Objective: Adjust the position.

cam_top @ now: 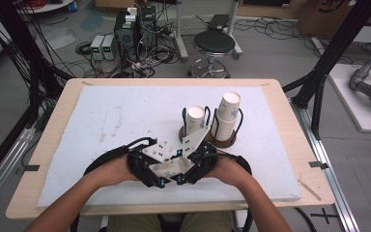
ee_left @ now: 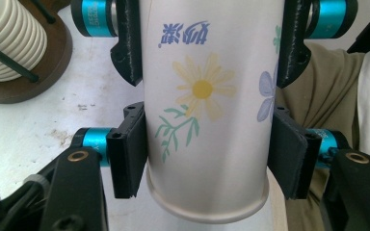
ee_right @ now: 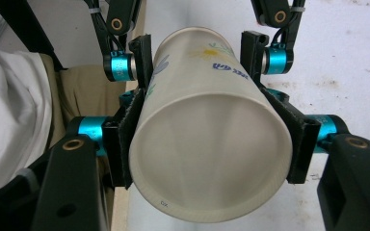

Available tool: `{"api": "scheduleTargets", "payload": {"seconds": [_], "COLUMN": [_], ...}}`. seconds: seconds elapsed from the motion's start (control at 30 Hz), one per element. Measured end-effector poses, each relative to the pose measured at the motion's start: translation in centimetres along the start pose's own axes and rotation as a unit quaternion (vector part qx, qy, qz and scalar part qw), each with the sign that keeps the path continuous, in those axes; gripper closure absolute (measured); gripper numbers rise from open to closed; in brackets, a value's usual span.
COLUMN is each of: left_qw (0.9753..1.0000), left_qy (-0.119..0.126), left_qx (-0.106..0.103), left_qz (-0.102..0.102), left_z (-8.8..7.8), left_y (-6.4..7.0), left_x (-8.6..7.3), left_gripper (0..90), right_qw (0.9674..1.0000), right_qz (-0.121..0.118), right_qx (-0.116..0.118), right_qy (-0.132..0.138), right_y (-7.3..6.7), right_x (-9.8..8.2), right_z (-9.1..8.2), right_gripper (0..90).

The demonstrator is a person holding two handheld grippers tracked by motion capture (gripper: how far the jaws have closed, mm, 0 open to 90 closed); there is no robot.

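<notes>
One flowered paper cup (ee_left: 204, 96) is clamped lying level between two grippers, left (cam_top: 144, 166) and right (cam_top: 199, 164), near the table's (cam_top: 77, 92) front edge (two cup stacks (cam_top: 228, 112) are racked behind).

Both forearms enter from the bottom of the frame and meet at lower centre. The left gripper (cam_top: 162, 170) and the right gripper (cam_top: 188, 166) face each other, jaws clamped.
</notes>
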State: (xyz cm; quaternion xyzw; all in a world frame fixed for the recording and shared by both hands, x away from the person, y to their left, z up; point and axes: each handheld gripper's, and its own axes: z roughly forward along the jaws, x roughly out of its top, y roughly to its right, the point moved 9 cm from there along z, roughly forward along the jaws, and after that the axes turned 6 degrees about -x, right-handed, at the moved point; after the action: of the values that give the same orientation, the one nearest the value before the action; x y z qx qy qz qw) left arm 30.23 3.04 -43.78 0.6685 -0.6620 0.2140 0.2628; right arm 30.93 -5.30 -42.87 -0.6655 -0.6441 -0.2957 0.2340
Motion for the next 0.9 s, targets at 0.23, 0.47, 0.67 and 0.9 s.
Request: {"api": "scheduleTargets", "payload": {"seconds": [0.23,0.47,0.67,0.9], "left_qw": [0.9989,0.9935,0.9738,0.951], "left_qy": [0.044,0.109,0.216,0.295], "left_qx": [0.011,0.028,0.04,0.047], "left_qz": [0.005,-0.017,-0.06,-0.079], "left_z": [-0.4,-2.0,-3.1,-4.1], "left_y": [0.0,-0.4,-0.6,-0.7], "left_x": [0.4,-0.4,-1.3,-2.3], "left_gripper": [20.3,20.3,19.6,19.5], "right_qw": [1.0,0.9995,0.9982,0.9944], "right_qz": [0.006,0.026,0.045,0.065], "right_qx": [-0.001,-0.018,-0.028,-0.045], "right_qy": [-0.007,0.0,0.027,0.07], "right_y": [0.0,0.6,0.7,0.8], "right_x": [-0.4,-1.5,-2.1,-2.4], "right_z": [-0.2,-0.7,-1.0,-1.4], "right_gripper": [37.3,37.3,37.3,37.3]}}
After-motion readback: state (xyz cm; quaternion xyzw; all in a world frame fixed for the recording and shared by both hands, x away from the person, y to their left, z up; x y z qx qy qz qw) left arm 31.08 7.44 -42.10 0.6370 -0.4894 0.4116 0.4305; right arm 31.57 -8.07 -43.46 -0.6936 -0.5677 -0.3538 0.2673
